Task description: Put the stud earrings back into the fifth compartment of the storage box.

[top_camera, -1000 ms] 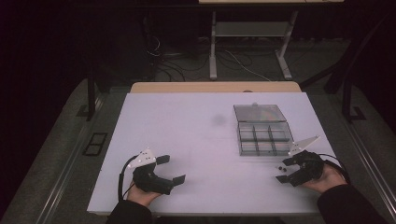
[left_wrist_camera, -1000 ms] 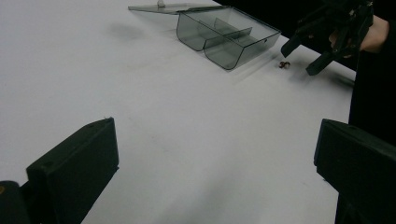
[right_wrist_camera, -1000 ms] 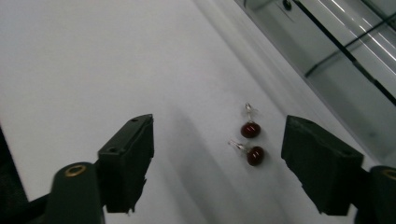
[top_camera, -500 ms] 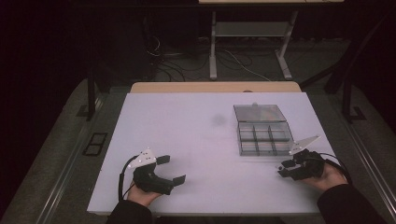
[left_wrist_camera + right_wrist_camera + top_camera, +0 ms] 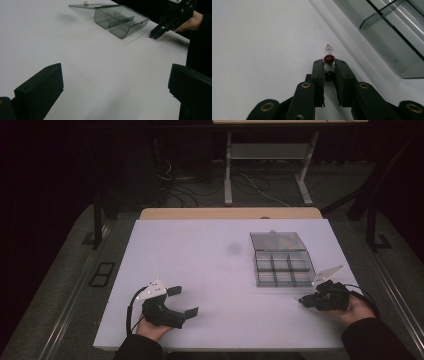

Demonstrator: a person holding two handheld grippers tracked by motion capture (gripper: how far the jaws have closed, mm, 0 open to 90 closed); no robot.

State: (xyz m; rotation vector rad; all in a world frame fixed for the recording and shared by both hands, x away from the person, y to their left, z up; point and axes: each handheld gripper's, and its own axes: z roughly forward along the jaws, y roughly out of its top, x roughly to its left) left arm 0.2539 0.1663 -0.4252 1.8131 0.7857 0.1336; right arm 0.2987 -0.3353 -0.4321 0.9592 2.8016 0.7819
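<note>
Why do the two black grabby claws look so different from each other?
The left gripper has its jaws spread wide apart with nothing between them, while the right gripper has its jaws squeezed together on a small red bead. The left gripper sits far from the clear plastic box, while the right gripper is close beside it. Both are black, each held in a hand, low over the white table.

— What's the surface?
— A white table [image 5: 210, 270], mid-frame in the high view, wooden strip along its far edge.
— Anything on it?
— A smoky clear compartment box [image 5: 284, 269] right of centre, lid [image 5: 278, 240] open flat behind it, and a faint grey smudge [image 5: 233, 249] just left of the lid.
</note>
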